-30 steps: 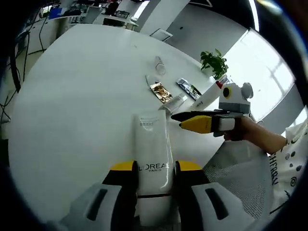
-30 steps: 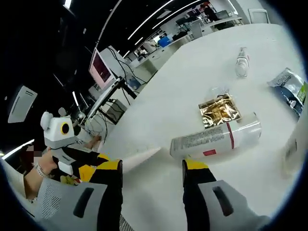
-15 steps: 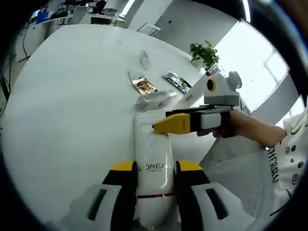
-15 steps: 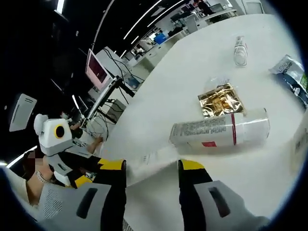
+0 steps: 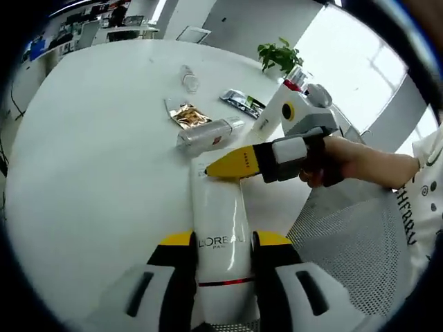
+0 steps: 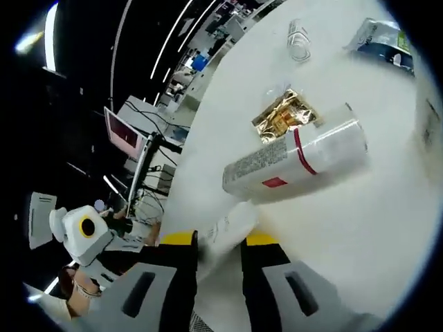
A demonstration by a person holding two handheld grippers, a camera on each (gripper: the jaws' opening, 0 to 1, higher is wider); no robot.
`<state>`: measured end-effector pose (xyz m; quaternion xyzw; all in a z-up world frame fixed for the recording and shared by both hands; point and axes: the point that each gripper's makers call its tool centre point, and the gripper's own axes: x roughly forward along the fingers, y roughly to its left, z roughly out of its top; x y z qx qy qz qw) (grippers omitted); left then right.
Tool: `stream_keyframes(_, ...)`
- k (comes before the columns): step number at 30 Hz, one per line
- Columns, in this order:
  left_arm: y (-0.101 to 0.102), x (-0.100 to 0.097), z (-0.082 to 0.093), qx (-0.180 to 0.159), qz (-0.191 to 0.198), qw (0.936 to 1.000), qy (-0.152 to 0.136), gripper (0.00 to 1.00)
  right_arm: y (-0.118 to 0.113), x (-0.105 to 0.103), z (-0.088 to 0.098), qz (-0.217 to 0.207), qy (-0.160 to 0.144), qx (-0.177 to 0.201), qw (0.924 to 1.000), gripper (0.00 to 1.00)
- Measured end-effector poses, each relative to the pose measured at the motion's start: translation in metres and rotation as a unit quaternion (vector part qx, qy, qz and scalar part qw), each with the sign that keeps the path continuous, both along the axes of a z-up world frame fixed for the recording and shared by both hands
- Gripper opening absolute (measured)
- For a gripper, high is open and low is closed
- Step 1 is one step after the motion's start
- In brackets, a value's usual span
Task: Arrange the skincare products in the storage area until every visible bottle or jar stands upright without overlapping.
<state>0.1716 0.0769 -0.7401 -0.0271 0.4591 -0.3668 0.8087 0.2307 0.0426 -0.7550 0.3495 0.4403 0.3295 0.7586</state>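
On the white table (image 5: 83,138), a white L'Oreal tube (image 5: 220,235) is clamped at its lower end between the jaws of the left gripper (image 5: 221,259), its far end pinched by the right gripper (image 6: 219,243), whose jaws are closed on it. Beyond the tube, a clear bottle with a red band (image 5: 206,134) is laid on its side, its contents indiscernible. Beside that bottle a gold sachet (image 5: 185,115) is seen; farther off, a small clear bottle (image 5: 187,78) and a dark packet (image 5: 241,101). The right gripper is held in a hand (image 5: 346,162) reaching from the tube's right.
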Motion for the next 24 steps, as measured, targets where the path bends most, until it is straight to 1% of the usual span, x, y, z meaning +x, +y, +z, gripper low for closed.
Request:
stream_keyframes(1, 0.0, 0.001, 0.0, 0.0, -0.001, 1.0, -0.001, 0.26, -0.001, 0.0, 0.0, -0.001, -0.003, 0.001, 1.0, 0.23)
stream_keyframes(4, 0.0, 0.001, 0.0, 0.001, -0.003, 1.0, -0.002, 0.26, 0.0, 0.002, 0.005, -0.013, 0.01, 0.016, 0.9997, 0.2)
stream_keyframes(6, 0.0, 0.002, 0.001, 0.0, -0.006, 1.0, -0.007, 0.26, -0.001, 0.006, 0.012, -0.041, 0.005, 0.03, 0.9987, 0.18)
stream_keyframes(7, -0.001, 0.003, 0.001, 0.001, -0.009, 0.9999, -0.01, 0.26, -0.001, 0.008, 0.019, -0.058, 0.006, 0.049, 0.9971, 0.16)
stream_keyframes(8, -0.001, 0.003, 0.0, 0.004, -0.011, 0.9998, -0.013, 0.26, -0.001, 0.008, 0.021, -0.067, 0.014, 0.056, 0.9961, 0.15)
stream_keyframes(9, -0.002, 0.005, 0.001, 0.011, -0.02, 0.9994, -0.026, 0.26, -0.003, 0.006, 0.021, -0.065, 0.007, 0.047, 0.9968, 0.15)
stream_keyframes(10, -0.002, 0.003, 0.001, 0.019, -0.028, 0.999, -0.029, 0.26, -0.002, 0.006, 0.023, -0.06, -0.001, 0.048, 0.997, 0.14)
stream_keyframes(11, -0.003, 0.003, 0.001, 0.021, -0.03, 0.9988, -0.031, 0.26, -0.002, 0.005, 0.026, -0.062, -0.001, 0.049, 0.9969, 0.13)
stream_keyframes(12, -0.003, 0.004, 0.001, 0.028, -0.037, 0.9981, -0.042, 0.26, -0.002, 0.005, 0.029, -0.065, -0.004, 0.053, 0.9965, 0.13)
stream_keyframes(14, -0.002, 0.006, 0.001, 0.033, -0.04, 0.9972, -0.053, 0.26, -0.002, 0.006, 0.034, -0.071, -0.01, 0.058, 0.9957, 0.11)
stream_keyframes(15, -0.002, 0.008, 0.002, 0.038, -0.043, 0.9962, -0.064, 0.26, -0.001, 0.007, 0.038, -0.078, -0.01, 0.066, 0.9947, 0.11)
stream_keyframes(17, -0.008, 0.005, 0.004, 0.035, -0.041, 0.9965, -0.063, 0.26, -0.001, 0.008, 0.043, -0.082, -0.014, 0.073, 0.9939, 0.1)
stream_keyframes(18, -0.008, 0.007, 0.006, 0.031, -0.038, 0.9967, -0.064, 0.26, -0.001, 0.008, 0.046, -0.085, -0.018, 0.076, 0.9933, 0.1)
stream_keyframes(21, -0.009, 0.01, 0.009, 0.033, -0.043, 0.9953, -0.08, 0.26, 0.0, 0.01, 0.054, -0.086, -0.027, 0.085, 0.9923, 0.09)
stream_keyframes(22, -0.009, 0.01, 0.009, 0.034, -0.044, 0.9951, -0.082, 0.26, 0.001, 0.01, 0.057, -0.082, -0.034, 0.084, 0.9925, 0.09)
stream_keyframes(23, -0.01, 0.011, 0.01, 0.035, -0.047, 0.9947, -0.084, 0.26, 0.0, 0.01, 0.058, -0.077, -0.046, 0.075, 0.9932, 0.09)
stream_keyframes(24, -0.009, 0.013, 0.01, 0.035, -0.051, 0.9944, -0.085, 0.26, 0.0, 0.01, 0.061, -0.074, -0.054, 0.073, 0.9931, 0.09)
